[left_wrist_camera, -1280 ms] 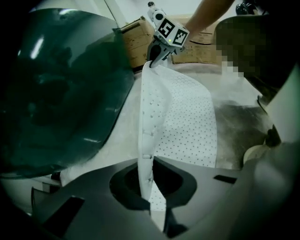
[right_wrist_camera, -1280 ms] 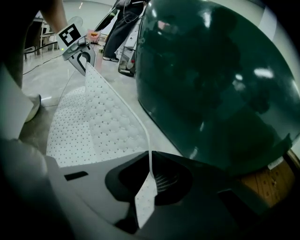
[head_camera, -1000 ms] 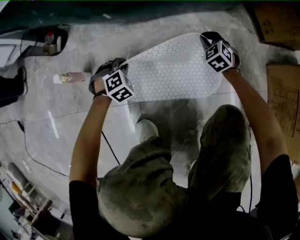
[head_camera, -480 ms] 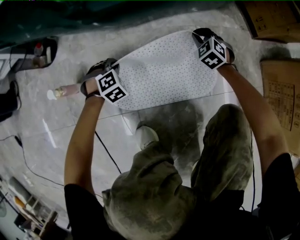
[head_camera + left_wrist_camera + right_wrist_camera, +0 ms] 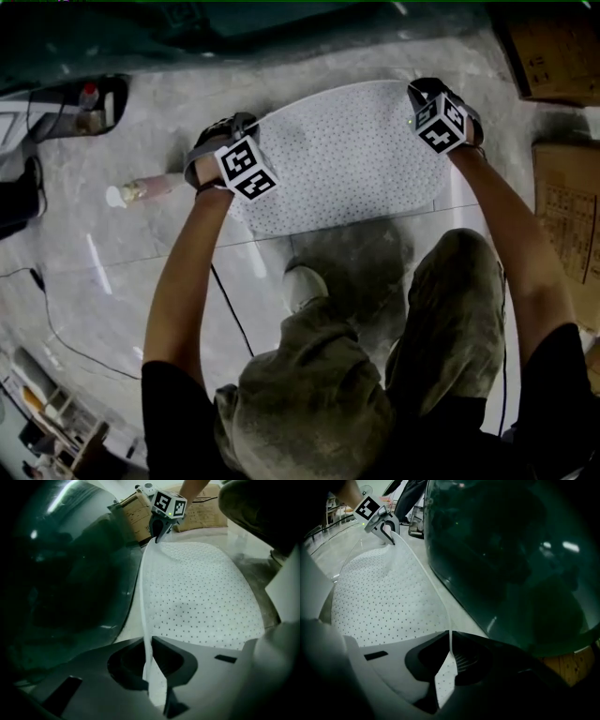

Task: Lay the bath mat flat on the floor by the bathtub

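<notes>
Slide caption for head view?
Bath mat spread beside bathtub; right gripper clamps its edge, left gripper's jaws opening around it.

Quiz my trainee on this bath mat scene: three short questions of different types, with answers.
1. True or false: the right gripper is empty.
2. The bath mat is spread beside: A) a dark green bathtub, B) a sink, C) a bed.
3. What pink, white-capped thing lies near the mat?

Key: 1. False, its jaws are shut on the mat's edge. 2. A. 3. A bottle, lying on its side.
</notes>
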A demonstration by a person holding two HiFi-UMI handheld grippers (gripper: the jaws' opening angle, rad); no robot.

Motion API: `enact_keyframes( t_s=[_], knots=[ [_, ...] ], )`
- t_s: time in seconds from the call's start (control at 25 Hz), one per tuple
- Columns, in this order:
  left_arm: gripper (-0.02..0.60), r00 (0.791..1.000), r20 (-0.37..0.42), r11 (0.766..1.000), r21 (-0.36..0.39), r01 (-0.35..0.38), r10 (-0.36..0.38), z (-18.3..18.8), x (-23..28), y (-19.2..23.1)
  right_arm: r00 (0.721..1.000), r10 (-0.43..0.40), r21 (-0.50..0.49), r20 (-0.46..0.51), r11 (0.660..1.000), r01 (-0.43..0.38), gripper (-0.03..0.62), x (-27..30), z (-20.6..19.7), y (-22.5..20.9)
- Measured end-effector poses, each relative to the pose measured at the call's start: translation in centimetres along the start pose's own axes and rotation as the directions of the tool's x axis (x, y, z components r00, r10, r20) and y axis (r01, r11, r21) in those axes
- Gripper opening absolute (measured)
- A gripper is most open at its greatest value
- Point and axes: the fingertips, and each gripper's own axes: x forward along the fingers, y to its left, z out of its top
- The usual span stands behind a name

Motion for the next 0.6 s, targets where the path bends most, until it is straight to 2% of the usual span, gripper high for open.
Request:
enact_keyframes(
  t_s=[0.08,0.2,0.32,0.44,0.52,0.6],
  knots=[
    [0.037,1.000,-0.004,1.000,-0.004,-0.019,0.019,0.0,1.4,0.7,0.999,0.023,0.016,-0.030,1.000,-0.023,0.031,0.5,-1.2,0.3],
    [0.040,1.000,-0.016,0.997,-0.081,-0.004,0.002,-0.4,3.2,1.4,0.999,0.022,0.019,-0.037,1.000,-0.022,0.032,0.9,-1.7,0.6],
    [0.063,1.000,-0.010,0.993,-0.115,-0.003,0.002,-0.2,4.5,2.3,0.998,0.027,0.107,-0.048,0.994,-0.022,0.034,1.4,-2.2,0.0],
    [0.119,1.000,-0.008,0.992,-0.123,-0.016,0.015,-0.3,5.3,2.8,0.997,0.043,0.185,-0.069,0.982,-0.030,0.049,1.8,-2.8,0.1],
    [0.158,1.000,-0.013,0.987,-0.158,-0.024,0.022,-1.1,5.3,2.6,0.997,0.048,0.156,-0.067,0.987,-0.037,0.072,2.0,-2.8,0.5],
    [0.167,1.000,-0.013,0.980,-0.196,-0.024,0.022,-2.0,5.0,2.0,0.998,0.035,0.105,-0.051,0.994,-0.029,0.074,1.9,-2.7,0.5]
  ],
)
